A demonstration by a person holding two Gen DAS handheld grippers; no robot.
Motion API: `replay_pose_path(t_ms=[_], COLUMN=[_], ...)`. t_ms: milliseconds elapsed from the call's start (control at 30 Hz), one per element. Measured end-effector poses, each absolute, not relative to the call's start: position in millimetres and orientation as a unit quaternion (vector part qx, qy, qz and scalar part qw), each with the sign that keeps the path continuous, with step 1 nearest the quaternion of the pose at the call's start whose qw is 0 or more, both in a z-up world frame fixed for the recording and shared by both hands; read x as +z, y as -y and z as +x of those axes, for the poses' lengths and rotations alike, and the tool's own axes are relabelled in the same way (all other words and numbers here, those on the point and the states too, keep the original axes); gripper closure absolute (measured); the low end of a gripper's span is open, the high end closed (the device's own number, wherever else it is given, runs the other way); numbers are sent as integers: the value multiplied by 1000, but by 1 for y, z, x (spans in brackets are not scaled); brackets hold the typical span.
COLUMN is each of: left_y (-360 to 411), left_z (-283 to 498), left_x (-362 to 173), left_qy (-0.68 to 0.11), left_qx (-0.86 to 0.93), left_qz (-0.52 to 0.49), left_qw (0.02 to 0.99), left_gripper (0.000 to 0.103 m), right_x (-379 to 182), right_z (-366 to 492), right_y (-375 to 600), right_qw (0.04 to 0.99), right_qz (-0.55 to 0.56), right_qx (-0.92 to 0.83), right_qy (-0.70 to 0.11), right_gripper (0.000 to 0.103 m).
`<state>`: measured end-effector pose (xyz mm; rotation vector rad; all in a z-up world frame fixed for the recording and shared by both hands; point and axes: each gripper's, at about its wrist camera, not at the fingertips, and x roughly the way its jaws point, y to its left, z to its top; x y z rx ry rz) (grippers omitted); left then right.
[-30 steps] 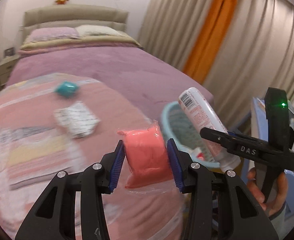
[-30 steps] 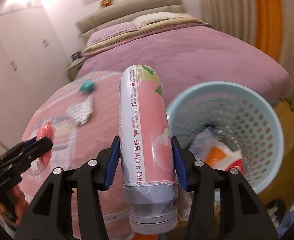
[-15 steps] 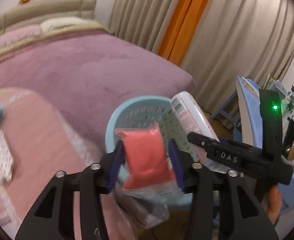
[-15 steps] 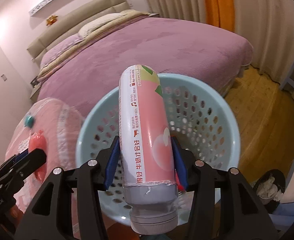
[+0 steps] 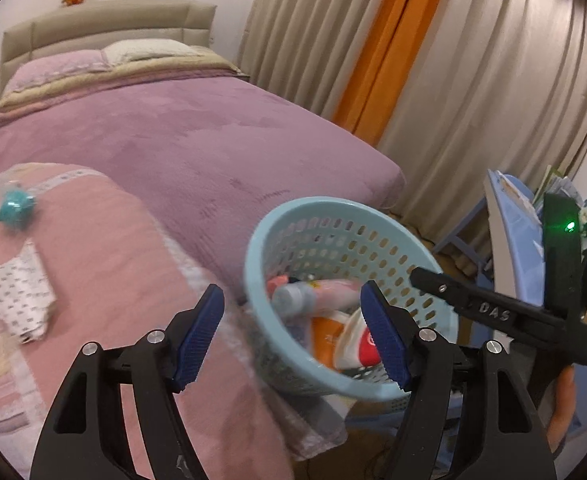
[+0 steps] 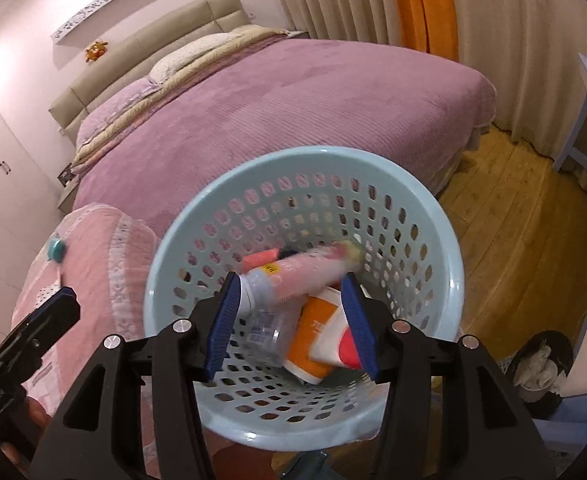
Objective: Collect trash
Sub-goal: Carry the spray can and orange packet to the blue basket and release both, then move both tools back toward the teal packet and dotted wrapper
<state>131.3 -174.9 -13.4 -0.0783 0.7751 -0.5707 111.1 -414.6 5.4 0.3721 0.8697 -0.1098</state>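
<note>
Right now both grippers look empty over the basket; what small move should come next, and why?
Probably swing the left gripper back to the pink blanket: its jaws just opened, the basket holds the pink bottle, and the teal wad still lies there.

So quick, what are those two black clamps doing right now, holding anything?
Left gripper: open, jaws just widened, nothing between them.
Right gripper: open, empty; pink plastic bottle lies in the pale blue perforated basket.
</note>
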Motion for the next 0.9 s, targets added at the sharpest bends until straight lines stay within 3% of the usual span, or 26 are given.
replay_pose_path(t_ms=[600, 900], left_y=[34, -38], left_z=[122, 142], left_x=[19, 1], left_qy=[-324, -330], left_qx=[-154, -25], left_qz=[-63, -43], left_qw=[931, 943], left_gripper=[34, 34], right_x=[30, 31], right_z=[127, 160], right_y=[264, 163], right_qw=[910, 904], right_qz=[64, 6], right_qx=[89, 155], right_qy=[-400, -398], right_gripper=[54, 54])
